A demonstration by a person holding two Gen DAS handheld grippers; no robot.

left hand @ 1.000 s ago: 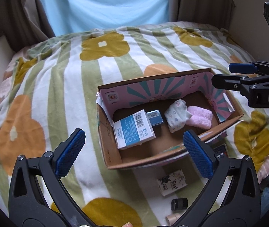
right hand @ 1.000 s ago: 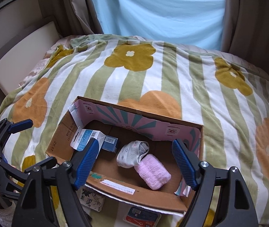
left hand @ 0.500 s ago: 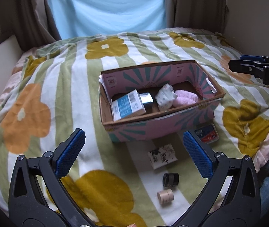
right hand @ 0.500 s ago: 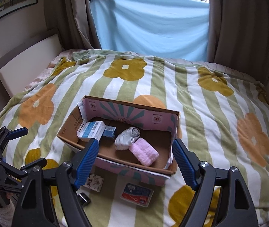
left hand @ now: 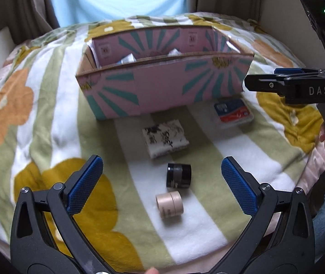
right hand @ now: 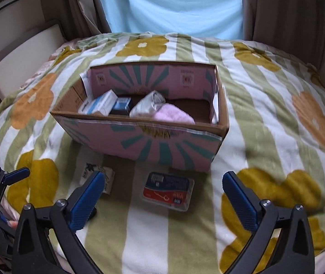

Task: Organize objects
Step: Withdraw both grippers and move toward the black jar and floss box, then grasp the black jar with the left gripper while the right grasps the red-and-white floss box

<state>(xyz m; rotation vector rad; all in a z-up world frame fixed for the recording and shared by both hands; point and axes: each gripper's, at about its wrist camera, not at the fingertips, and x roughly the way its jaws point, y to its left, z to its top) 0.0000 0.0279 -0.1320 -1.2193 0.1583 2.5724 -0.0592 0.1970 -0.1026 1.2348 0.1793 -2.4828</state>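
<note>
Both views have sunk and drawn back toward the near edge of the bed. The cardboard box (right hand: 139,118) now shows its near pink wall, hiding most of its contents from the left wrist. The black jar (left hand: 179,175) and beige jar (left hand: 169,205) have come between the left gripper's (left hand: 160,186) fingers. The right gripper's (right hand: 162,199) jaws are opening, apparently empty.

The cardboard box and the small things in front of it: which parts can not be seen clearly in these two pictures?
- Left wrist view: the cardboard box shows its front wall, which hides almost all its contents.
- Right wrist view: the patterned packet is partly behind the right claw; the black jar and beige jar are hidden there too.
- Both views: print on the red and blue pack is too blurred to read.
</note>
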